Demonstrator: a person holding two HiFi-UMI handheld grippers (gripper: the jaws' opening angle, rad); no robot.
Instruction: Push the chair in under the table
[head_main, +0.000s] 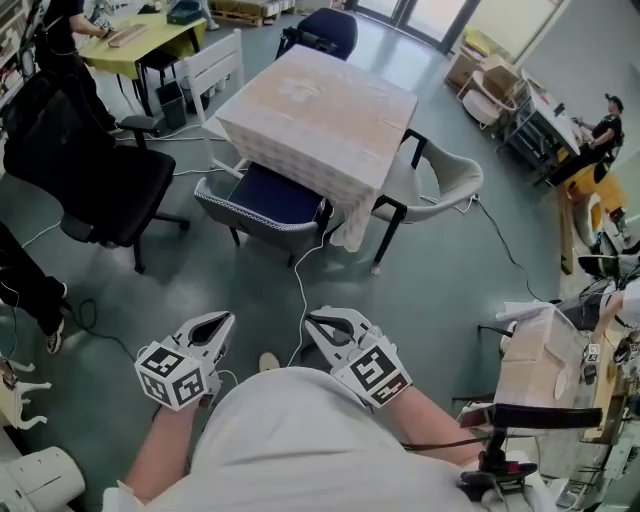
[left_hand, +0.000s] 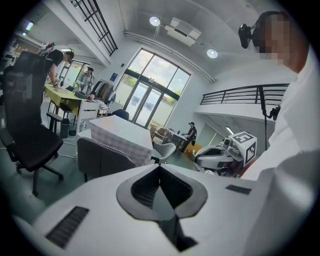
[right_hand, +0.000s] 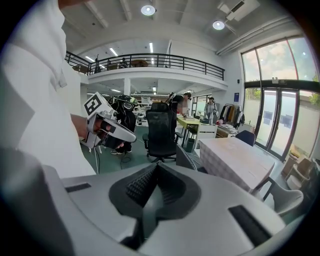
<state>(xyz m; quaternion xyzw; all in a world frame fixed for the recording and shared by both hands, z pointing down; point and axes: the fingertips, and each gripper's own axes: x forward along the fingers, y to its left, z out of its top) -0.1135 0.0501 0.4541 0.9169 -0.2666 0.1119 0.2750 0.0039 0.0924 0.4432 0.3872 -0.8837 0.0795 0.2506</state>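
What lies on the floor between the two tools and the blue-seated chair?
Head view: only bare green floor, crossed by one white cable, separates the left tool and right tool from the chair.

Bright ceiling lights (left_hand: 155, 21), window daylight, fisheye edges

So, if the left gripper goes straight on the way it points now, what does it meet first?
Probably the back of the blue-seated chair at the table. The left gripper tilts slightly down, so it may meet the floor first; depth is unclear.
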